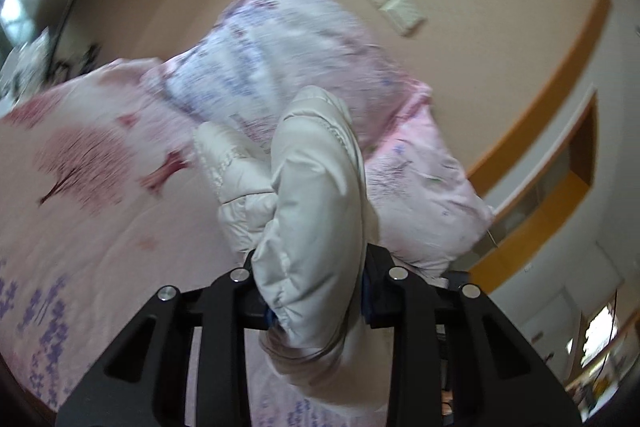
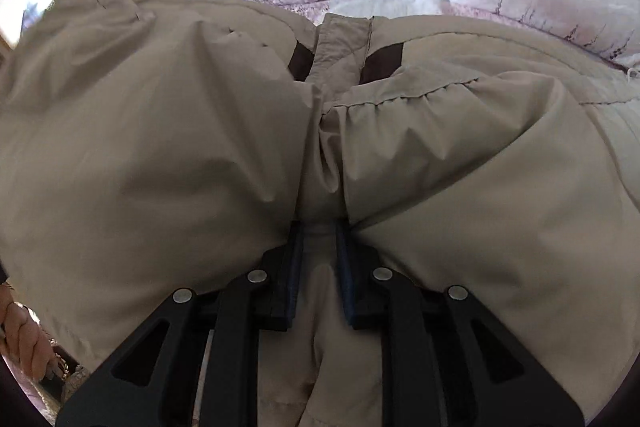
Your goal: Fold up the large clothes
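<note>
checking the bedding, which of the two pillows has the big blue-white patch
The upper pillow, leaning against the wall. The lower pillow, right of the held puffer jacket, is plain pale pink with small sprigs.

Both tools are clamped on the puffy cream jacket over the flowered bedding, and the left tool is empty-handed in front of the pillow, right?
Not quite. In the left wrist view the left tool is not empty: it is shut on a fold of the cream jacket, lifted in front of the pillow. The right tool also pinches the jacket.
</note>
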The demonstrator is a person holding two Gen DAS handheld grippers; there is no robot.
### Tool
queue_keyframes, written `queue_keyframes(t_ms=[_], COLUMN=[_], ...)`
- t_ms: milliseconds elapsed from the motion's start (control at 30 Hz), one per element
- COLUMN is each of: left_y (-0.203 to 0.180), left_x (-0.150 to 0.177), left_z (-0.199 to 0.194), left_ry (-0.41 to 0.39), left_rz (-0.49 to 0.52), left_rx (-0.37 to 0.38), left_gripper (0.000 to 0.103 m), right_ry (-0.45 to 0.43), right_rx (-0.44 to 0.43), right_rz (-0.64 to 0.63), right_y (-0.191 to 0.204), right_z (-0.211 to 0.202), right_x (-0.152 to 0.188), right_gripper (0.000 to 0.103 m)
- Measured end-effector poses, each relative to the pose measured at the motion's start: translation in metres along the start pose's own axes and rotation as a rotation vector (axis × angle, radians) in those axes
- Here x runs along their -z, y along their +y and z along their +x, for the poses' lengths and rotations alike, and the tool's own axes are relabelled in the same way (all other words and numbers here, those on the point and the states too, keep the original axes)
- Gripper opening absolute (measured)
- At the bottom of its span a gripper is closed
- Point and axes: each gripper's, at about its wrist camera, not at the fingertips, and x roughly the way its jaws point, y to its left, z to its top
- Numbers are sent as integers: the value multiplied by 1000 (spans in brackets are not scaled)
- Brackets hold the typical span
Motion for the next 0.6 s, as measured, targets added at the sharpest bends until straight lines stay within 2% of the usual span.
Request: queue_keyframes(t_ms=[367, 467, 600], left_y=[-81, -101, -117], left_x=[13, 19, 26], left_z=[25, 31, 35], left_ry=[27, 24, 36], left_rz=[187, 228, 270], left_rx=[143, 157, 178], left_gripper=[32, 33, 34], right_ry=[13, 0, -37], right_rx=[35, 1, -69], right_rz=[-15, -28, 31], right_y=[4, -3, -23], right_z=[16, 10, -13], right_x=[-12, -11, -6], right_gripper=[19, 18, 18])
